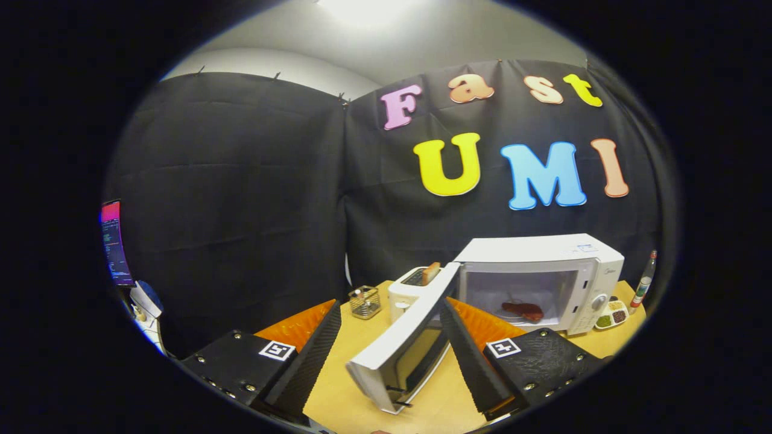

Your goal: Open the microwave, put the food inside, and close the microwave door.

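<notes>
Ribbed pads line the inner faces of the gripper (389, 355), whose two fingers stand spread wide with nothing pinched between them. In the gap between them lies bare light wooden tabletop (329, 392), and the free edge of the white microwave door (404, 343) hangs swung open, its lower corner just inside the right finger (476, 355); whether they touch cannot be told. The left finger (307, 355) stands apart from the door with open tabletop between. Beyond the door sits the white boxy microwave (543, 271), its cavity open, and a reddish-brown piece of food (523, 310) rests inside on the turntable plate. Just left of the microwave stands a white toaster (410, 289) holding a slice of toast (430, 272). A small wire mesh basket (364, 301) sits left of it. Right of the microwave are a divided white condiment tray (611, 314) and a slim glass bottle (643, 283) near the table's far corner.
</notes>
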The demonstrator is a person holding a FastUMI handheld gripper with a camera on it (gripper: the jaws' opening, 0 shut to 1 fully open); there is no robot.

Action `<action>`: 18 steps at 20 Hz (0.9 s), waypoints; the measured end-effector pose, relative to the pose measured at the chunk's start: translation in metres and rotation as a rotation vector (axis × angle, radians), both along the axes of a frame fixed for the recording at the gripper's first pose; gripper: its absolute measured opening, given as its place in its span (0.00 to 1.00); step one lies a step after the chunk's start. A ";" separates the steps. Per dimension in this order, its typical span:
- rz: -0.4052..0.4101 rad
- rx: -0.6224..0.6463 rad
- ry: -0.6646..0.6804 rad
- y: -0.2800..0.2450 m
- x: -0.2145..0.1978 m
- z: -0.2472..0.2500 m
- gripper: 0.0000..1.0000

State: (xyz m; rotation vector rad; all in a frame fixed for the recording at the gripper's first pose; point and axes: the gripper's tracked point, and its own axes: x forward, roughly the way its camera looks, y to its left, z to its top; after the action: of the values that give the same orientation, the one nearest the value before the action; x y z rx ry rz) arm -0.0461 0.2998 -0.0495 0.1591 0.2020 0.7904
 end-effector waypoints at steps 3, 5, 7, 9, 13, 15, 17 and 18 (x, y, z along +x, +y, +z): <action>0.095 0.007 0.017 0.033 -0.035 0.000 1.00; 0.157 -0.003 0.033 0.053 -0.054 -0.007 0.92; 0.185 -0.028 0.044 0.065 -0.067 -0.021 0.71; 0.167 -0.063 0.056 0.066 -0.066 -0.036 0.31; 0.201 -0.094 0.181 0.076 -0.061 -0.077 0.09; 0.174 -0.118 0.219 0.070 -0.051 -0.092 0.09; 0.157 -0.127 0.245 0.061 -0.043 -0.102 0.09; 0.171 -0.119 0.255 0.067 -0.042 -0.105 0.04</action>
State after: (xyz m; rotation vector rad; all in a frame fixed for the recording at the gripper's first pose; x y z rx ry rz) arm -0.0877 0.3665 -0.1550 0.1308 0.5081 0.9245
